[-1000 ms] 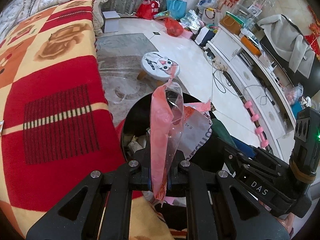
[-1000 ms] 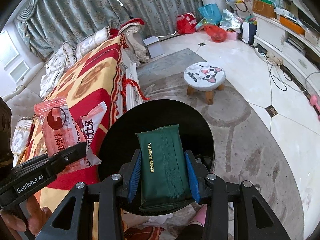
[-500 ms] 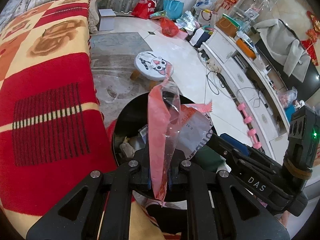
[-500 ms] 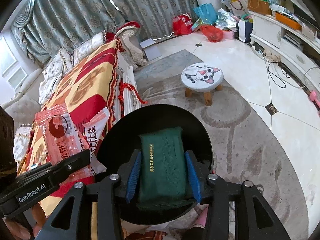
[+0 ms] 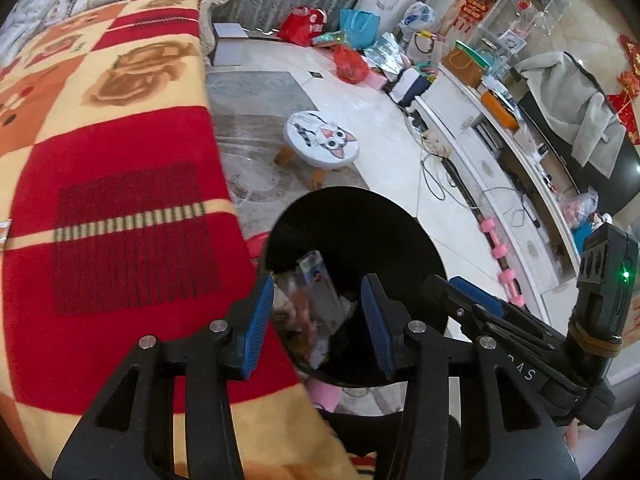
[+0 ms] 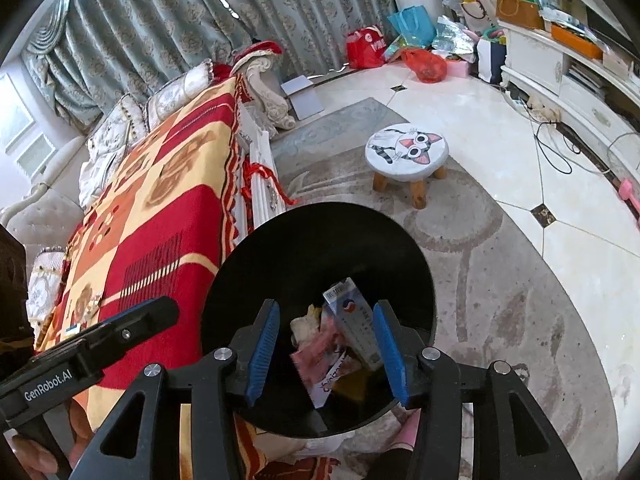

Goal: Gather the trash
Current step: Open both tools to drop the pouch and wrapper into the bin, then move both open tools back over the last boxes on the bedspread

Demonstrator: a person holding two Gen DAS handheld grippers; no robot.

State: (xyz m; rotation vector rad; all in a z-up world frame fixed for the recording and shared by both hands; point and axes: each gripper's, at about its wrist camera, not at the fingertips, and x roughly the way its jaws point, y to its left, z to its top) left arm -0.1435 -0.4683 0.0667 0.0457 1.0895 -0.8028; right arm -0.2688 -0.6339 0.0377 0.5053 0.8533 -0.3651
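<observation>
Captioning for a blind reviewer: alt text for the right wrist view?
The open right gripper hovers over a black trash bin holding wrappers. A red patterned blanket lies left, a cat-face stool beyond.

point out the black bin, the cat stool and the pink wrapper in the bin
black bin (image 6: 304, 248), right wrist view, on its bare inner wall
cat stool (image 6: 406, 151), right wrist view, middle of the seat top
pink wrapper (image 6: 320, 356), right wrist view, on its flat face among the trash

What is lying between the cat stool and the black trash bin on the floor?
Only bare patterned rug lies between the cat stool and the black trash bin, seen in the right wrist view.
</observation>
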